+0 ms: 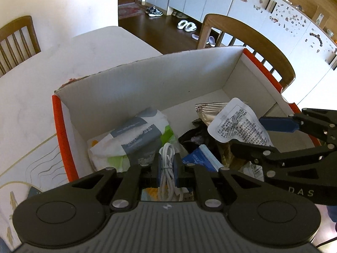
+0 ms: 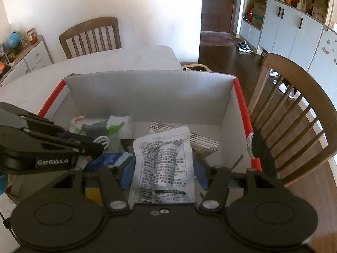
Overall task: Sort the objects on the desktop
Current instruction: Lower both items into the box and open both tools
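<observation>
One open box (image 2: 147, 88) stood on the tabletop (image 2: 118, 57). Inside it lay one tissue pack (image 1: 134, 135), one coiled white cable (image 1: 167, 164), one white printed pouch (image 2: 164, 160), one blue mask packet (image 1: 200, 158) and one striped wrapper (image 2: 202, 141). Two wooden chairs (image 2: 90, 35) stood around.

The left gripper (image 1: 167, 169) points steeply down, its jaws drawn nearly together — clamped on a white coiled cable (image 1: 167, 164). The right gripper (image 2: 163, 171), just beside it on the right, also tilts downward, its blue pads (image 2: 127, 172) standing wider — pressed against the sides of a white printed packet (image 2: 164, 160).
</observation>
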`<state>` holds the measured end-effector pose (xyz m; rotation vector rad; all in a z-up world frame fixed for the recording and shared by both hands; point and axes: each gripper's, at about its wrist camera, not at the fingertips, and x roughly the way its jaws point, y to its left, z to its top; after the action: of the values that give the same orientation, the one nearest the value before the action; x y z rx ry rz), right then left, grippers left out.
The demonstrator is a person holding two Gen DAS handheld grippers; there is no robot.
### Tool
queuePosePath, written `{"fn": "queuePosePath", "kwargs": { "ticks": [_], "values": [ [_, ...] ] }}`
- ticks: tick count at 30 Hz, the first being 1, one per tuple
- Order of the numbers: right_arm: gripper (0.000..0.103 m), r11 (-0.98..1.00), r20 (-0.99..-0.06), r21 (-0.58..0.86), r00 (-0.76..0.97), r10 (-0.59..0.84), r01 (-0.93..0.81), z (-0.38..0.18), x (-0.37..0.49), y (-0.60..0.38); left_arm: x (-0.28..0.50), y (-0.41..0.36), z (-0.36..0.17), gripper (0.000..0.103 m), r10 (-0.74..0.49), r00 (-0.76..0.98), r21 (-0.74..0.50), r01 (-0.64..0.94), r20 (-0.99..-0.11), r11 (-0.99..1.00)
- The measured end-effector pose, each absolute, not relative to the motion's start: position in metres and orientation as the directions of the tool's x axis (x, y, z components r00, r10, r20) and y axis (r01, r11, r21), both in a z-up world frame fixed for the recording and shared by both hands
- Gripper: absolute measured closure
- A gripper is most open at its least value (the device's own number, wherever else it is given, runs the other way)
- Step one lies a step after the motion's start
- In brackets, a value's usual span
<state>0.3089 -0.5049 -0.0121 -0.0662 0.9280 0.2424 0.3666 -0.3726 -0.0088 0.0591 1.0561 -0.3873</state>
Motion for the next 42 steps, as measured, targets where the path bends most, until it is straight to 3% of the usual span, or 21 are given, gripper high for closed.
{"fn": "queuePosePath", "kwargs": {
  "ticks": [8,14,17,18,21,34,42],
  "values": [
    [0.037,0.971,-0.795,0.057,0.578,0.184,-0.231,-0.007,0.308,-0.507,0.368,-0.369,-0.011,0.092,-0.278,0.419,-0.142,0.327,-0.864,0.934],
    [0.035,0.971,-0.794,0.057,0.579,0.185,-0.232,-0.003,0.306,-0.508,0.364,-0.366,-0.008,0.083,-0.277,0.422,-0.139,0.328,-0.863,0.934],
    [0.033,0.971,-0.789,0.057,0.586,0.185,-0.230,0.001,0.304,-0.509,0.360,-0.368,-0.003,0.072,-0.286,0.424,-0.144,0.336,-0.859,0.931],
    [0.033,0.971,-0.788,0.058,0.587,0.187,-0.231,0.003,0.303,-0.509,0.359,-0.368,-0.001,0.060,-0.294,0.427,-0.150,0.339,-0.855,0.929],
    [0.033,0.971,-0.785,0.056,0.591,0.187,-0.232,0.008,0.300,-0.510,0.351,-0.370,0.006,0.041,-0.327,0.438,-0.173,0.355,-0.837,0.919],
    [0.031,0.959,-0.752,0.081,0.616,0.237,-0.270,0.033,0.280,-0.513,0.323,-0.359,0.033,0.038,-0.320,0.507,-0.149,0.349,-0.801,0.925],
    [0.026,0.950,-0.729,0.098,0.629,0.271,-0.296,0.046,0.267,-0.511,0.308,-0.348,0.044,0.023,-0.324,0.527,-0.163,0.329,-0.785,0.930]
  ]
}}
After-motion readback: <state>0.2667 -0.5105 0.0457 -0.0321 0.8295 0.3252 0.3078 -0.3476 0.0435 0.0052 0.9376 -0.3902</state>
